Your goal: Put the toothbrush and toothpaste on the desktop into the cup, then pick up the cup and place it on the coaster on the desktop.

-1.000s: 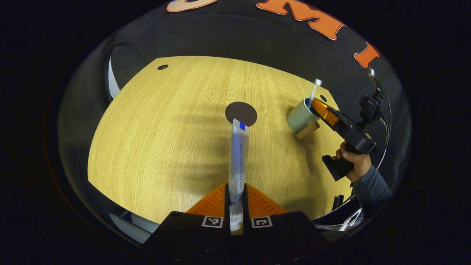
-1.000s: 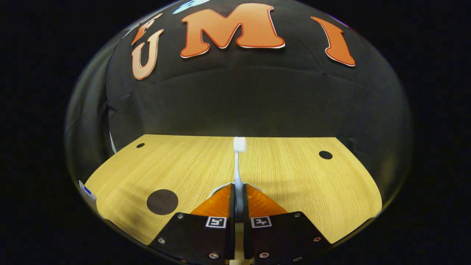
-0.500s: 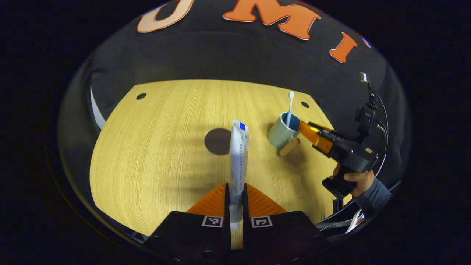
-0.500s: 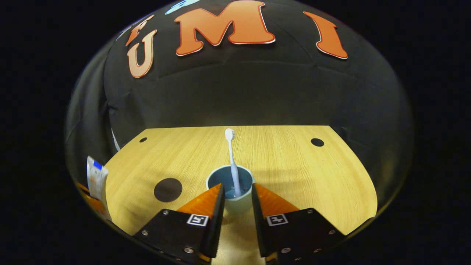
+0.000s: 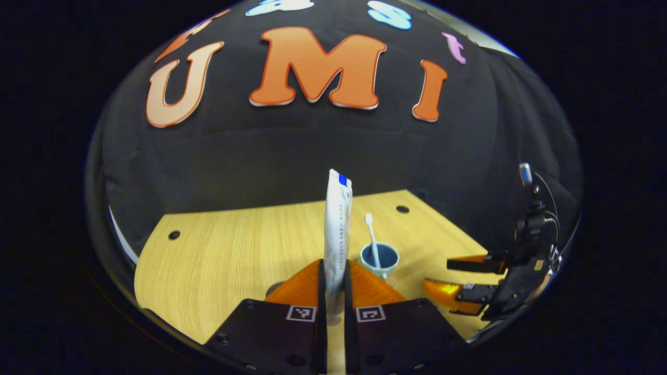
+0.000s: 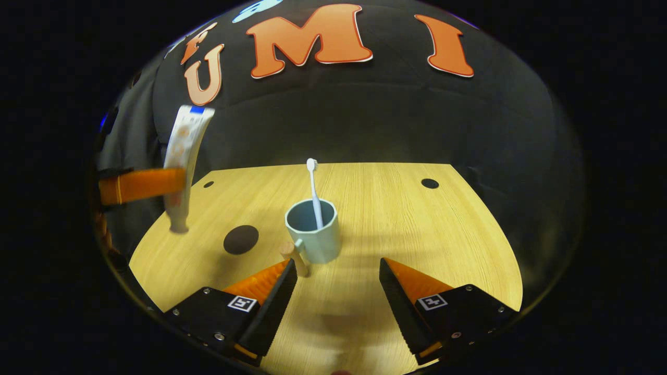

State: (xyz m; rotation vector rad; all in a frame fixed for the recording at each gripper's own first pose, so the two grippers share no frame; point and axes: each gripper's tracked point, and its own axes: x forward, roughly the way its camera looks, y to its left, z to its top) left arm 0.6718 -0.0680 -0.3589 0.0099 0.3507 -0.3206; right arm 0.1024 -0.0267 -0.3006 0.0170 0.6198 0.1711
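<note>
A pale green cup with a wooden handle stands on the wooden desktop, and a white toothbrush stands in it, head up. My right gripper is open just short of the cup, touching nothing. A round dark coaster lies to the cup's left. My left gripper is shut on a white toothpaste tube, held upright above the desktop. Behind the tube are the cup and toothbrush. The right gripper is off to the right, open. The tube and left gripper hang left of the cup.
Small dark holes sit near the desktop's far corners. The black cloth wall rises right behind the far edge. Bare desktop spreads to the left of the cup.
My right gripper let go of the toothbrush in the cup, opened wide and drew back. My left gripper lifted the toothpaste and tipped upward, and the cup now sits just behind the tube.
</note>
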